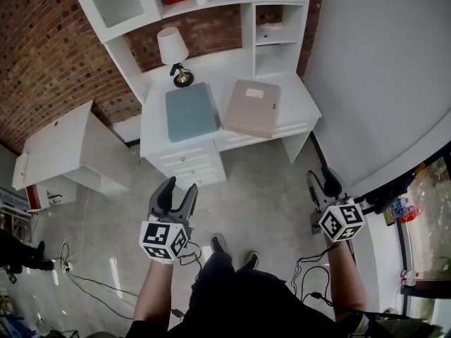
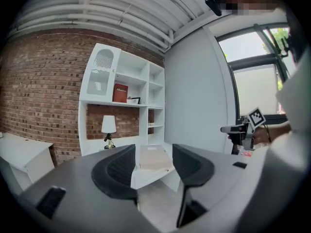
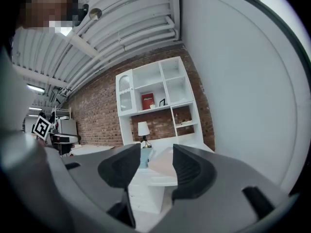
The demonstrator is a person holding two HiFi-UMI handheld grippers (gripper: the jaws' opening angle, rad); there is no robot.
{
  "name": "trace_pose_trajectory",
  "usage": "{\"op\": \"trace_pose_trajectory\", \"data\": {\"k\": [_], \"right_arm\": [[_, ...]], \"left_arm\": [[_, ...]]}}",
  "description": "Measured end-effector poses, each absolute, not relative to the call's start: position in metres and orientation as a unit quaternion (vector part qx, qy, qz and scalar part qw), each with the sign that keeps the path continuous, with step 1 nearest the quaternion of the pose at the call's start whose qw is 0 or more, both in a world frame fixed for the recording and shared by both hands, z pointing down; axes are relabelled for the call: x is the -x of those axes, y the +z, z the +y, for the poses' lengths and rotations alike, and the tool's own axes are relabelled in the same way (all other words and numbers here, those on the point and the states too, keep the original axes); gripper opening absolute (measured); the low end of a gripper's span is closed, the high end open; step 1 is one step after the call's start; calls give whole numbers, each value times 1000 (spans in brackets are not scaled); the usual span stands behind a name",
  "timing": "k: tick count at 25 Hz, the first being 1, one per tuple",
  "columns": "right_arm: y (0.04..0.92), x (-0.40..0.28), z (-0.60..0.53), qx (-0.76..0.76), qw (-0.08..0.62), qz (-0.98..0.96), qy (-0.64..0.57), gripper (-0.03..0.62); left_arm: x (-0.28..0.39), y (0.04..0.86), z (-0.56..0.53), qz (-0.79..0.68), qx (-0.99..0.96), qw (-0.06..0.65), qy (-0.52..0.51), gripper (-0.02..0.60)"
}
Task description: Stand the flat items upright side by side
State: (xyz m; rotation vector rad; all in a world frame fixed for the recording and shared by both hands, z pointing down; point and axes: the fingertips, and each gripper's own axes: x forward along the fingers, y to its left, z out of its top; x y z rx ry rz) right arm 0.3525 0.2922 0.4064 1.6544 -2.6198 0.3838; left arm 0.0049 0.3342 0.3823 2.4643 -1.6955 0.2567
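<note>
**Fingers released and empty; both flat items lie well ahead of them**

The left gripper [image 1: 180, 187] and right gripper [image 1: 322, 178] are held low over the floor. Each has its fingers [image 2: 116, 166] spread with nothing between them, probably so they are ready for a grasp.

Well beyond both sets of fingertips, the blue flat item [image 1: 190, 111] and the beige flat item [image 1: 252, 108] lie face up, just beside each other on the white surface [image 1: 158, 145]. Neither has been stood up yet.

In the left gripper view, the beige item appears far off in the gap between the fingers. In the right gripper view, only a sliver of blue shows beside the beige.

I cannot tell whether the items are folders, books or boxes. The label on the beige one is too small to read. The lamp [image 1: 173, 48] stands past the blue item, away from the fingers.
</note>
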Motion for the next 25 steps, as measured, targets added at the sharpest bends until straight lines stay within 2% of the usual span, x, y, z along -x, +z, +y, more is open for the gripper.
{"op": "trace_pose_trajectory", "data": {"k": [7, 14, 25], "right_arm": [[422, -352, 265, -530, -24, -827, 185, 209], [428, -339, 229, -526, -7, -827, 198, 224], [433, -288, 138, -557, -6, -792, 250, 229]], "left_arm": [[-4, 392, 303, -550, -827, 79, 87, 232], [-9, 404, 252, -522, -845, 88, 82, 250], [42, 424, 140, -484, -862, 113, 95, 252]]}}
